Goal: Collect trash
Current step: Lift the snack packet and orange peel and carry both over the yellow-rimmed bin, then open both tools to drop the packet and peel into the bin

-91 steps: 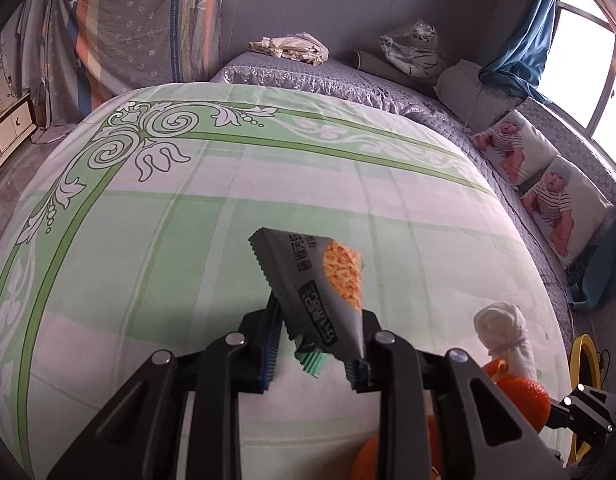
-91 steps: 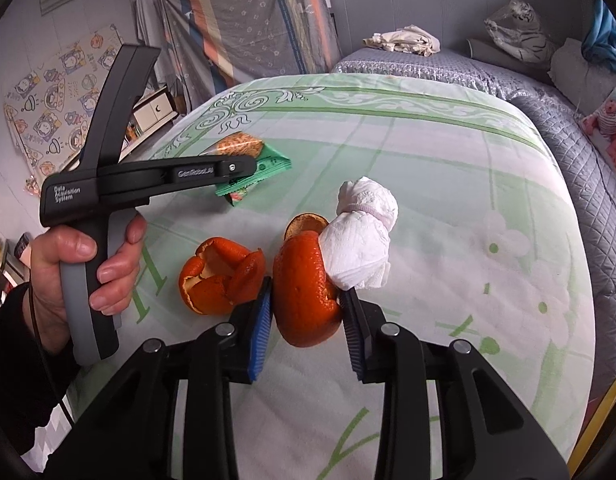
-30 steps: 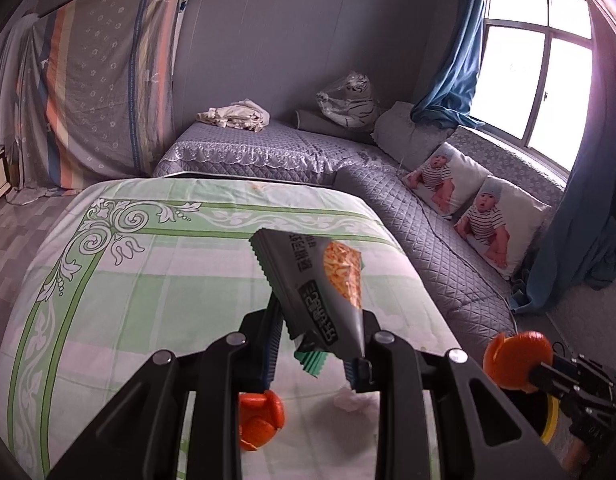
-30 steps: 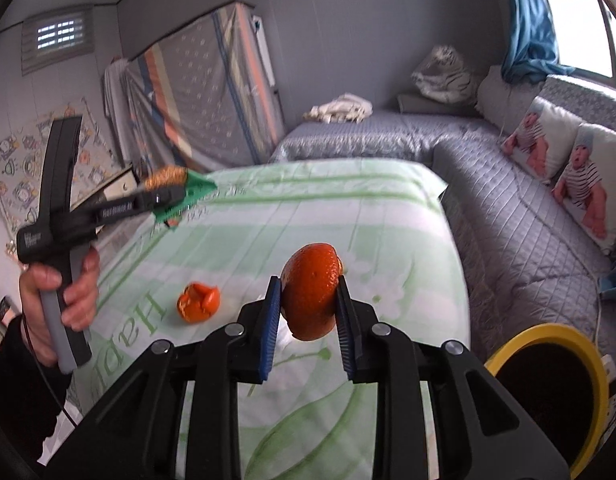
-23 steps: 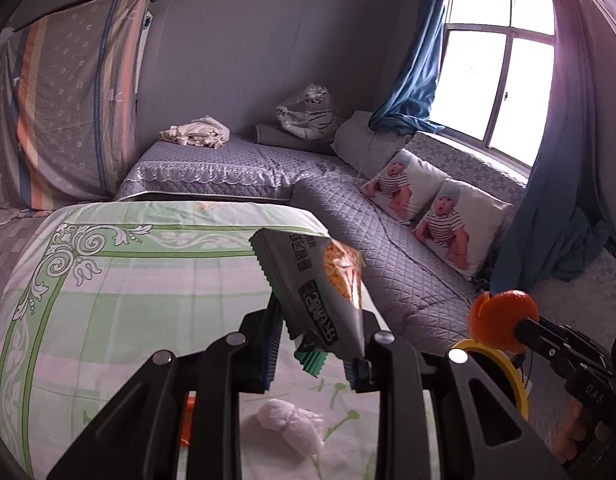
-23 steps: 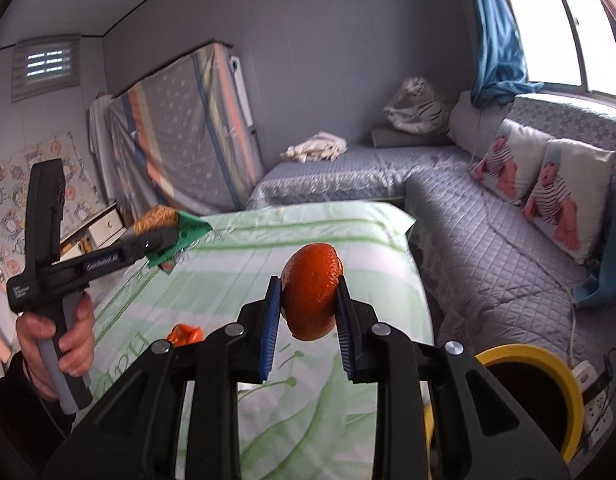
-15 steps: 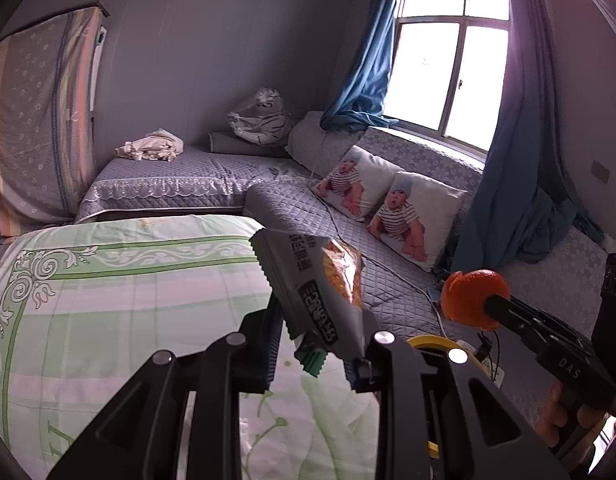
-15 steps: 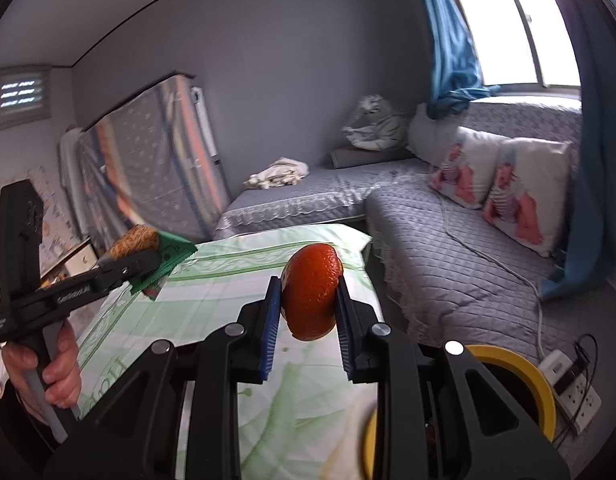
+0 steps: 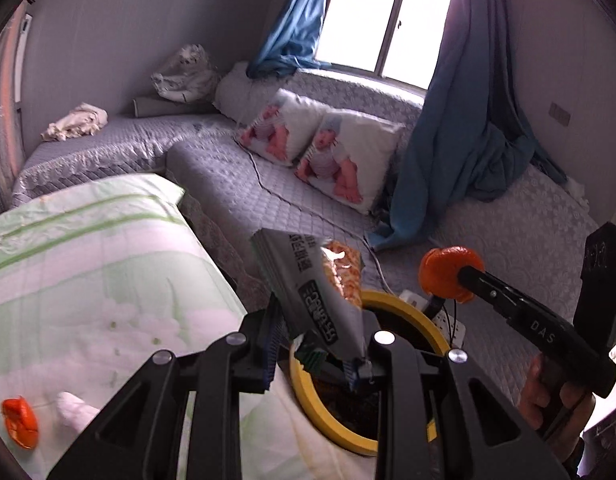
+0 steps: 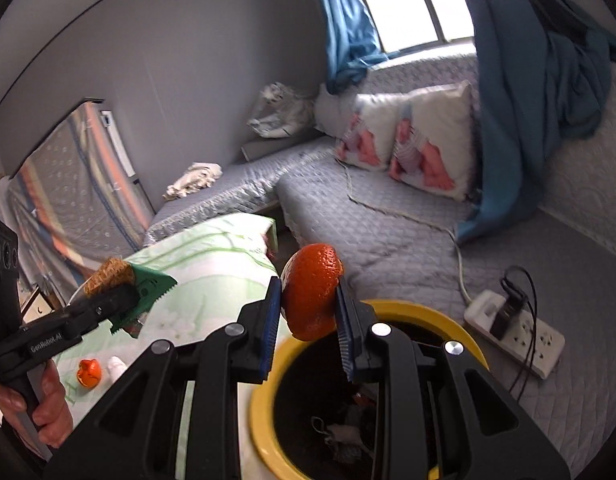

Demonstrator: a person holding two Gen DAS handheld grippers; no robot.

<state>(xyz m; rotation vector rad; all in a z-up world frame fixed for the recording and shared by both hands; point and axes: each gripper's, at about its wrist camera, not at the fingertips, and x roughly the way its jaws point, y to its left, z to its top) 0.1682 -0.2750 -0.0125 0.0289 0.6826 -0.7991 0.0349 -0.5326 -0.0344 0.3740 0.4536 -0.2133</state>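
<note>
Two grippers up at once, each loaded. Left gripper (image 9: pixel 314 354): jaws clamped on a grey snack wrapper (image 9: pixel 314 280) with an orange picture panel, plus a green serrated-edged wrapper (image 9: pixel 308 354) tucked under it; seen from the right wrist view as the same pair at 9 o'clock, left gripper (image 10: pixel 128 300), green wrapper (image 10: pixel 152 286) poking out past the tips. Right gripper (image 10: pixel 308 322): jaws clamped on a piece of orange peel (image 10: pixel 312 296), held upright between the blue pads; in the left wrist view the right gripper (image 9: pixel 454 276) at 3 o'clock with the orange peel (image 9: pixel 446 272) at its tip. Below both, a yellow-rimmed trash bin (image 10: pixel 424 310), dark inside, some scraps at the bottom; rim of the trash bin (image 9: pixel 400 306) just behind the grey wrapper in the left view. Peel poised above the near rim of the bin at 12 o'clock in the right view. Left on the green-and-white bedspread (image 9: pixel 88 248): a second orange peel piece (image 9: pixel 20 426) and a crumpled white tissue (image 9: pixel 74 410) side by side at 8 o'clock. Beyond the bin at 3 o'clock, a white power strip (image 10: pixel 516 330) on the grey quilted surface. Two baby-print pillows (image 9: pixel 320 152) at 12 o'clock under the window.
</note>
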